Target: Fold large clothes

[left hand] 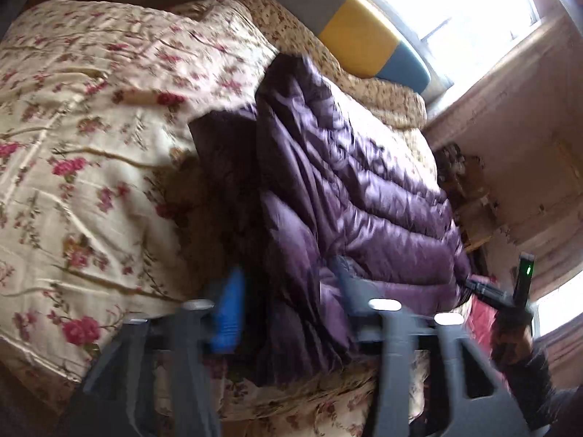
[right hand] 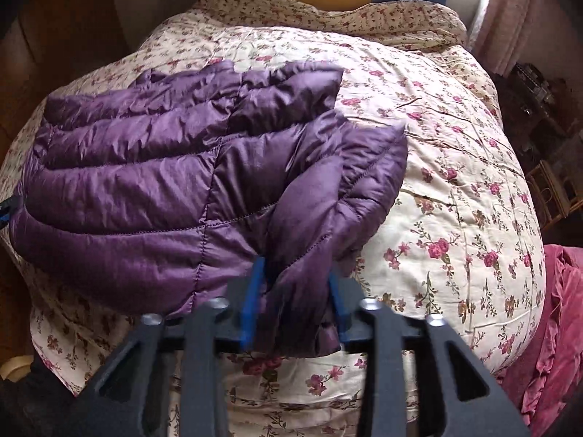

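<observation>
A purple quilted puffer jacket (right hand: 153, 167) lies folded on a floral quilt (right hand: 455, 167) on the bed. My right gripper (right hand: 297, 284) is shut on the jacket's near edge, with fabric bunched between its blue pads (right hand: 253, 291). In the left wrist view the jacket (left hand: 364, 196) is blurred and a fold of it hangs between the left gripper's fingers; my left gripper (left hand: 288, 302) has a wide gap between its blue pad (left hand: 227, 313) and the far finger, with fabric in the gap. The right gripper (left hand: 510, 298) shows at the right edge there.
A headboard with a yellow panel (left hand: 359, 36) and a blue panel stands at the far end of the bed, next to a bright window (left hand: 455, 18). A red cloth (right hand: 554, 327) hangs at the bed's right side. Wicker furniture (right hand: 554, 189) stands beyond it.
</observation>
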A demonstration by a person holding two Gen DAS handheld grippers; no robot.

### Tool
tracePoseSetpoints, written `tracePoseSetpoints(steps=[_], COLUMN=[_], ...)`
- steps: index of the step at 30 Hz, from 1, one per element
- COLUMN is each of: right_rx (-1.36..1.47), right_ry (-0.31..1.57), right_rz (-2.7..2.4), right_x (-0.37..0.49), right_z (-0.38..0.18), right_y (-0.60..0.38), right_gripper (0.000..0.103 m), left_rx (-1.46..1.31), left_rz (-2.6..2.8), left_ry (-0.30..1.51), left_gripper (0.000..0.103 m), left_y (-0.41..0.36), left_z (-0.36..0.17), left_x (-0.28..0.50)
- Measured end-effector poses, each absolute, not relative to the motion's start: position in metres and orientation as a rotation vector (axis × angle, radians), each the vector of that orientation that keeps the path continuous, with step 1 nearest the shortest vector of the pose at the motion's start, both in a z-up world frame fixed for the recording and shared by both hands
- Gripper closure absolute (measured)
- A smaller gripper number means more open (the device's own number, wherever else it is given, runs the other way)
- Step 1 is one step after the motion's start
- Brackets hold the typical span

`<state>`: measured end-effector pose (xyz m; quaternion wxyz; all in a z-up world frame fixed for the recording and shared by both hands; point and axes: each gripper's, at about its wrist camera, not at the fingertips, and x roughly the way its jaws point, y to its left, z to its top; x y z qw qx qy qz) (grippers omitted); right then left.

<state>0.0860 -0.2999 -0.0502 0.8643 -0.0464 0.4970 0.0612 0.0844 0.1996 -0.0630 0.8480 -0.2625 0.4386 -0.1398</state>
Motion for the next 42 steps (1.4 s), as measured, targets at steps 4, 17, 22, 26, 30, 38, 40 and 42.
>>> tracePoseSetpoints(steps=[4,17,22,26,30,38,40,42], right_rx=[-0.054,0.187,0.177,0.087,0.013,0.028,0.049,0.053], right_ry=[1.002,0.979,1.017,0.94,0.904,0.919,0.913,0.9], right_rz=[0.126,0.056,0.053,-0.028,-0.131,-0.213,-0.225,-0.234], right_x=[0.094,0.214,0.236,0.232,0.233,0.249,0.249,0.249], right_z=[-0.035,-0.045,-0.059,-0.055,-0.063,-0.103,-0.109,-0.113], right_y=[-0.301,-0.306,-0.297,-0.295,-0.294,-0.302,-0.306,-0.307], right_gripper=[0.034,0.028,0.081,0.094,0.095,0.064,0.055,0.052], left_rx=[-0.574,-0.705,-0.621,-0.499,-0.341,-0.205,-0.231,-0.221], left_rz=[-0.266,-0.197,-0.126,-0.05,0.049,0.159,0.158,0.166], left_ry=[0.865,0.901,0.931,0.913,0.885,0.894,0.886,0.877], left_gripper=[0.039,0.04,0.062,0.062,0.062,0.042,0.04,0.037], left_y=[0.212,0.206,0.194,0.181,0.163,0.151,0.154,0.151], left_z=[-0.046,-0.042,-0.042,-0.038,-0.044,-0.092,-0.1,-0.102], left_x=[0.105,0.198,0.216,0.226,0.242,0.256,0.256,0.255])
